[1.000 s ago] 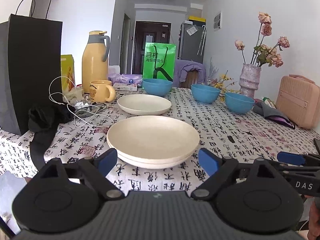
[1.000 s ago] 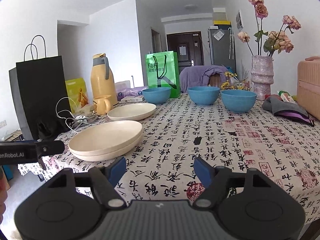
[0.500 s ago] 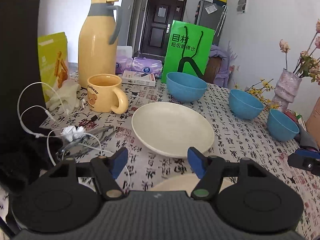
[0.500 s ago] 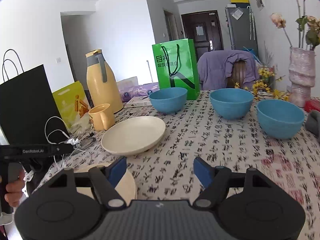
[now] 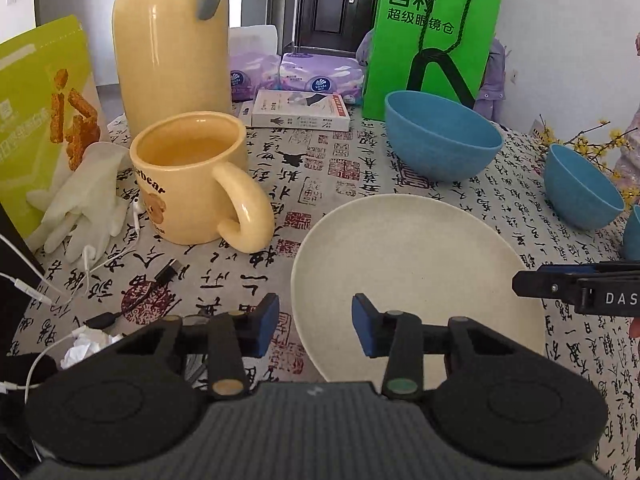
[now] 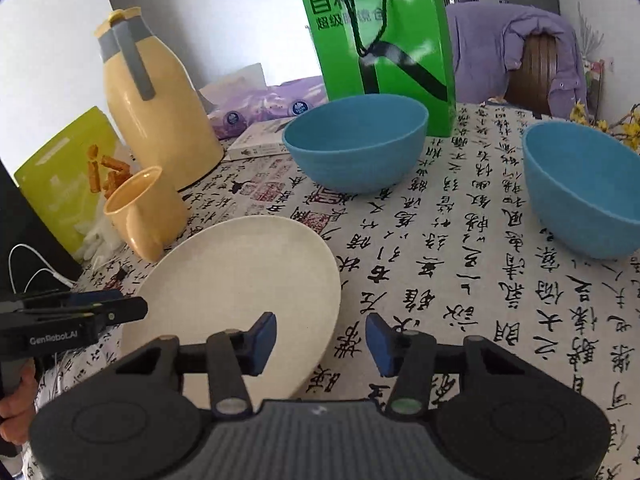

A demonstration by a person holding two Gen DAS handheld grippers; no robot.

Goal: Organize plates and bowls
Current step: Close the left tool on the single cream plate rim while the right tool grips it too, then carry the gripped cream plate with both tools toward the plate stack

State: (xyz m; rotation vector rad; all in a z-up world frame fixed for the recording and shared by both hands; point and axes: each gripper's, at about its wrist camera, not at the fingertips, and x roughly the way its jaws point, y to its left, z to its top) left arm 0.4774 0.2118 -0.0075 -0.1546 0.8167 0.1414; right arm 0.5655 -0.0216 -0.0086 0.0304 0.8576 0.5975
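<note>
A cream plate [image 5: 416, 264] lies flat on the patterned tablecloth. My left gripper [image 5: 316, 330] hovers low at its left rim, jaws closing with the rim between them; the pads are not pressing on it. In the right wrist view the same plate [image 6: 240, 280] has its right rim between the closing jaws of my right gripper [image 6: 322, 340], also without contact. Each gripper shows in the other's view: the right gripper [image 5: 576, 290] and the left gripper [image 6: 80, 314]. Beyond the plate stand blue bowls [image 5: 440, 140] [image 5: 580, 188], also seen from the right as a near bowl [image 6: 356, 140] and a right bowl [image 6: 580, 188].
A yellow mug [image 5: 188, 176] sits close to the plate's left, with a yellow thermos [image 5: 168, 40], a white glove [image 5: 84, 200] and cables [image 5: 36, 288] further left. A green paper bag [image 5: 432, 32] and tissue packs stand behind. A hand [image 6: 16, 400] holds the left gripper.
Both grippers have moved forward over the table, from the stacked plates at the front edge to the single plate further in. Both pairs of jaws have narrowed.
</note>
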